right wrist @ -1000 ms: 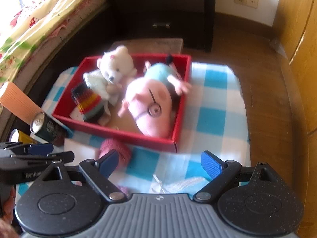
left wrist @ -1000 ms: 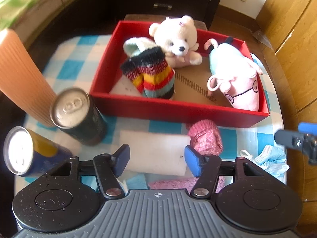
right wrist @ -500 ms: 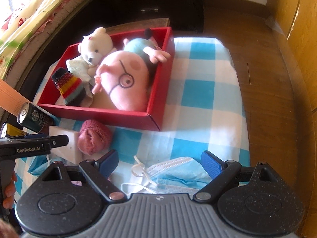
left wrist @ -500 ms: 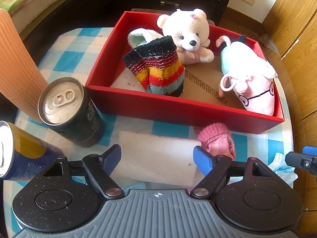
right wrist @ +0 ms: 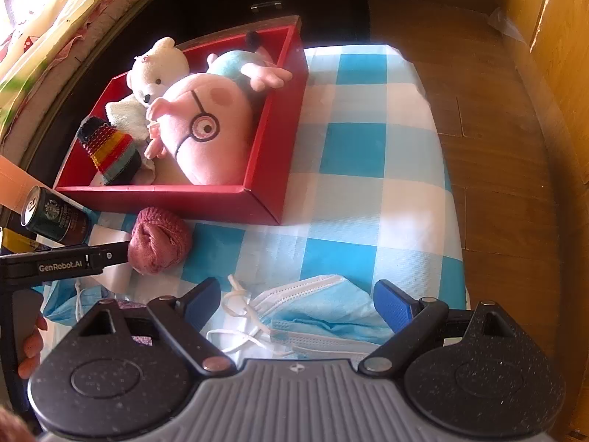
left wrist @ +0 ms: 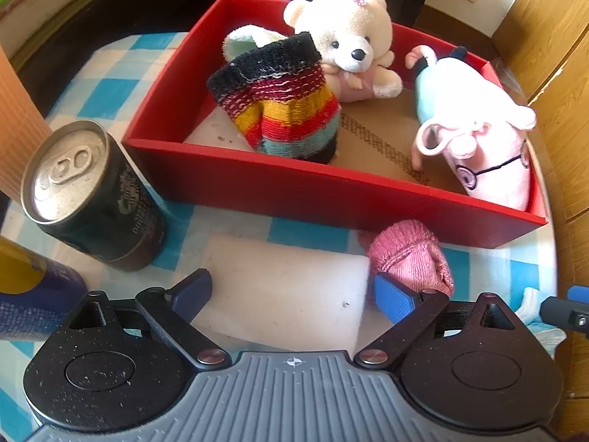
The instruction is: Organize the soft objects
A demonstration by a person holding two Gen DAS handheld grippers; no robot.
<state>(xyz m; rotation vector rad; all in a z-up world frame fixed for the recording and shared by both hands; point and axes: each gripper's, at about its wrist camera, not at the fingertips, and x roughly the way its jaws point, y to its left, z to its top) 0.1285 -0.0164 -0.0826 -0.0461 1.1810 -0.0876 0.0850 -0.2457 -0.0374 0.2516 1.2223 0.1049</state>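
Note:
A red box point(left wrist: 331, 191) point(right wrist: 272, 169) holds a white teddy bear point(left wrist: 346, 40) point(right wrist: 154, 70), a striped knit sock point(left wrist: 283, 103) point(right wrist: 110, 151) and a pink pig plush point(left wrist: 478, 140) point(right wrist: 206, 125). A pink knit ball point(left wrist: 408, 258) point(right wrist: 158, 239) lies on the checked cloth in front of the box. My left gripper point(left wrist: 291, 294) is open over a white foam block point(left wrist: 287, 291), its right fingertip point(left wrist: 390, 296) beside the pink ball. My right gripper point(right wrist: 298, 302) is open over a blue face mask point(right wrist: 316, 313).
A dark can point(left wrist: 88, 195) point(right wrist: 51, 217) and a blue-yellow can point(left wrist: 25, 291) stand at the left, beside an orange ribbed cup point(left wrist: 14, 125). The table edge point(right wrist: 452, 199) drops to a wooden floor on the right. A second mask point(right wrist: 62, 302) lies at the left.
The left gripper has moved forward and lower, so the foam block now lies between its fingers. The right gripper has pulled back and down over the blue mask.

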